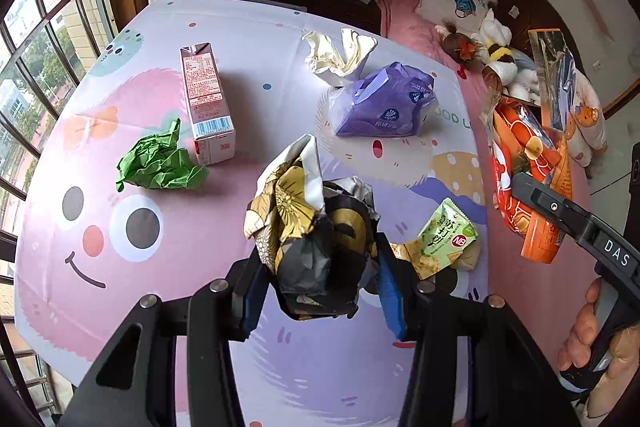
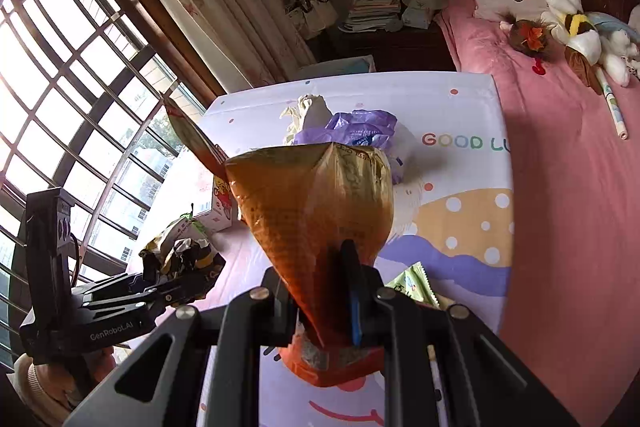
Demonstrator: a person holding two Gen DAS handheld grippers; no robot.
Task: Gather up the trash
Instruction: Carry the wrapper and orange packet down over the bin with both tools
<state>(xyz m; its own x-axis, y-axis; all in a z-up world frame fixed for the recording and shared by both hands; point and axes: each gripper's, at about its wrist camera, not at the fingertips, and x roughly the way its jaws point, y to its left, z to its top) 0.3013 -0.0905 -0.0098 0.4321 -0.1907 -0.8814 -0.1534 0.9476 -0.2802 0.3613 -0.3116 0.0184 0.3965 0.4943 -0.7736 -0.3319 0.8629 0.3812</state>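
— What have I got in the left gripper [image 1: 320, 291]?

— My left jaws are clamped on the crumpled gold-and-black wrapper [image 1: 308, 223], held above the cartoon tablecloth [image 1: 160, 267].

— And the right gripper [image 2: 320, 311]?

— Pinched on the orange snack bag [image 2: 316, 211], off the table. The green paper wad [image 1: 160, 163] lies far left beside the milk carton [image 1: 206, 103]; the purple bag [image 1: 384, 103] sits farther back.

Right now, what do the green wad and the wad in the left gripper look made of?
Green wad: matte paper, by its sharp dull creases. Gold-and-black wad in the left gripper: probably printed wrapping paper or foil-backed wrap; a silvery underside shows.
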